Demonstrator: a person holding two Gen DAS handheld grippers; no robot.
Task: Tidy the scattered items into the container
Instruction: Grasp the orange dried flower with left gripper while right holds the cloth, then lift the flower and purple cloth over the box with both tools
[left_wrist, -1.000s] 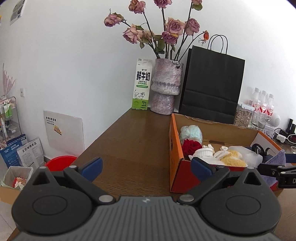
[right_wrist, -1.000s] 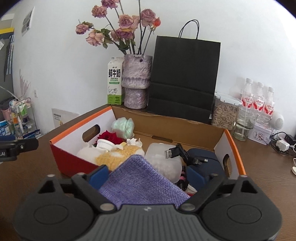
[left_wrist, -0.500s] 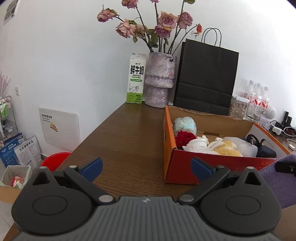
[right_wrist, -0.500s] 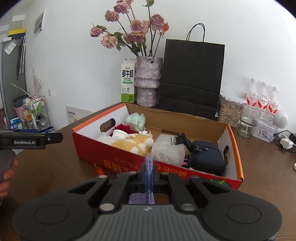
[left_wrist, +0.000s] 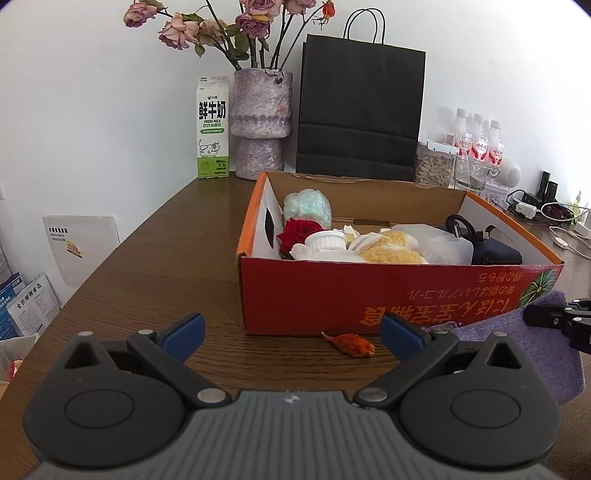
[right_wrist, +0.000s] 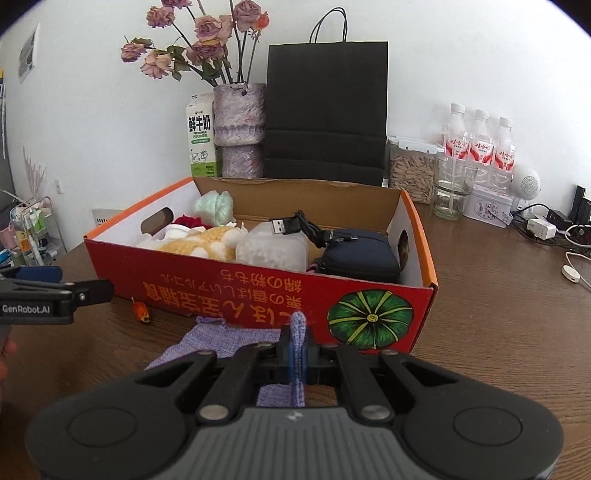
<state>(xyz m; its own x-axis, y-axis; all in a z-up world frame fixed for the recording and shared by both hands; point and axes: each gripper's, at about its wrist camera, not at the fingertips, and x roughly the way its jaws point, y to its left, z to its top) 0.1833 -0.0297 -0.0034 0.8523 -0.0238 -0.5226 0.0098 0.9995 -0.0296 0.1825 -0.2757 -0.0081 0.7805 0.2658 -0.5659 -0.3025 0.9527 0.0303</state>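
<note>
A red cardboard box (left_wrist: 388, 295) (right_wrist: 258, 291) stands on the wooden table and holds several items: a plush toy, a red flower, a plastic tub, a black pouch and a USB cable. My right gripper (right_wrist: 297, 347) is shut on a fold of a purple cloth (right_wrist: 229, 341) that lies on the table just in front of the box; the cloth also shows in the left wrist view (left_wrist: 524, 354). My left gripper (left_wrist: 291, 328) is open and empty, low over the table in front of the box. A small orange dried petal (left_wrist: 351, 344) (right_wrist: 141, 311) lies between its fingers' line and the box.
A vase of dried roses (left_wrist: 260, 122), a milk carton (left_wrist: 212, 129) and a black paper bag (left_wrist: 360, 107) stand behind the box. Water bottles (right_wrist: 480, 144), a jar, a glass and cables (right_wrist: 561, 236) crowd the back right. The table's left edge (left_wrist: 110, 258) drops off.
Both grippers have pulled back from the box. The right gripper has shut on the purple cloth, which has come out from over the box down onto the table in front.
</note>
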